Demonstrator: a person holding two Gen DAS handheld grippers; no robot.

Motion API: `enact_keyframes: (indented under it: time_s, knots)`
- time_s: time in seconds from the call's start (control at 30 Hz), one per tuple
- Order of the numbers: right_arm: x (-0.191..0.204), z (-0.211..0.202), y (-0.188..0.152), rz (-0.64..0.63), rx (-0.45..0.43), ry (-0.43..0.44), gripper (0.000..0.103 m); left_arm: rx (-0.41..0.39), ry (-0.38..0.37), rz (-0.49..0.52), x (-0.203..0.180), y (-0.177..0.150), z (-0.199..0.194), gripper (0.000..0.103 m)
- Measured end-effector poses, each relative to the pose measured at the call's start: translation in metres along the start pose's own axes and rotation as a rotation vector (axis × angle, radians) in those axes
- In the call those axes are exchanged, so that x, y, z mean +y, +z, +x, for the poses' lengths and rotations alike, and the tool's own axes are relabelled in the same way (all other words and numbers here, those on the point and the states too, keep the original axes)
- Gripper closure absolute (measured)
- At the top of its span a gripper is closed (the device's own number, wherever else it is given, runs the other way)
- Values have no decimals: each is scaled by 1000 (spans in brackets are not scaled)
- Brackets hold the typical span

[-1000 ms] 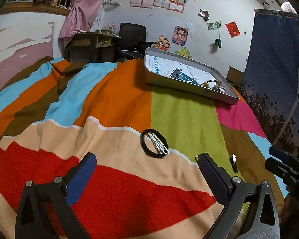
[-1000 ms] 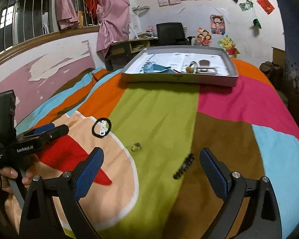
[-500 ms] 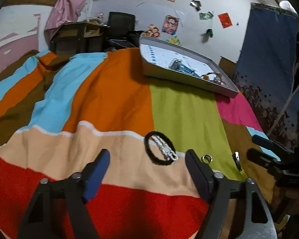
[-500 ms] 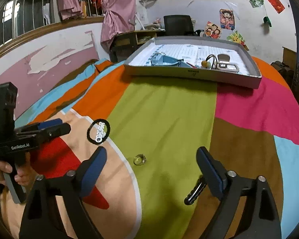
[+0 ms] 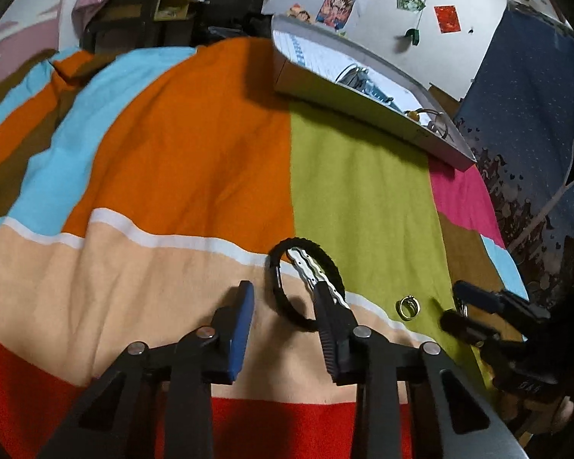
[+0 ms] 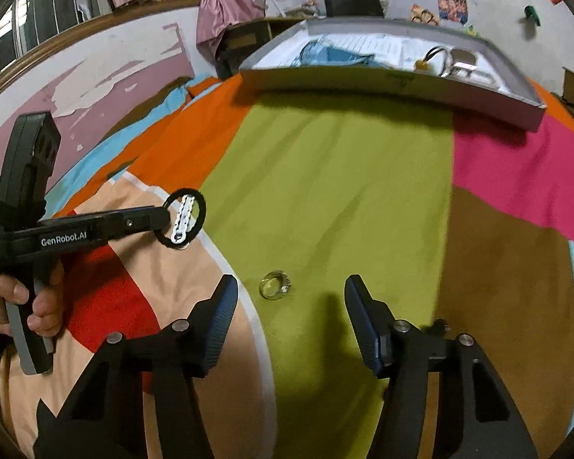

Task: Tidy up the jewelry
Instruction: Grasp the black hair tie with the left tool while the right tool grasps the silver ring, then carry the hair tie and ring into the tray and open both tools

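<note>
Two tools are held low over the bed. The left tool (image 5: 283, 306) is spread around the black bracelet (image 5: 306, 283), which lies mid-bed; the right tool (image 6: 291, 298), also spread, is aimed at the ring (image 6: 274, 289). The tray (image 6: 524, 103) waits at the far edge.

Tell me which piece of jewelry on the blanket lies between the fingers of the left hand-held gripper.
The black bracelet with the white wavy clasp lies between the fingers of the left hand-held gripper. The small ring lies apart, on the green patch to its right.
</note>
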State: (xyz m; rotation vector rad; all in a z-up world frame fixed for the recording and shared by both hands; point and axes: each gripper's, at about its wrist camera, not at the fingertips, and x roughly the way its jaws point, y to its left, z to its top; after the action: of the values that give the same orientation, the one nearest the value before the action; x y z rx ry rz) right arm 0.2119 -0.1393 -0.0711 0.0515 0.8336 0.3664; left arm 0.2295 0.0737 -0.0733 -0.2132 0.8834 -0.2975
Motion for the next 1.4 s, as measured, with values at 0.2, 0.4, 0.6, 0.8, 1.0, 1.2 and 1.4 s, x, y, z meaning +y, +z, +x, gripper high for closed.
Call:
enact_keyframes:
  time_s: [0.2,0.4,0.6,0.8,1.0,1.2,1.4]
  knots:
    - [10,26,3,-16,56,3,67,24,-4,-30,3,3,5,96]
    - [14,30,1,-8,66,3,85,14,-29,-3,-6,1,-2,97]
    - [15,14,3,4,16,15,85,-16,-23,35,-20,4,-20,98]
    - [5,-23,16,24,-73,24,85,-58,-42,76,-42,16,-41,98]
    - [-14,-66,42,19,-190,11,85,-136,-49,119,-77,39,-63,98]
    - [-57,-94,90,27,-272,-18,85,-200,-54,114,-110,93,-71,98]
    - [-120,-89,136,82,-275,-83,85,-244,-51,114,-135,147,-46,98]
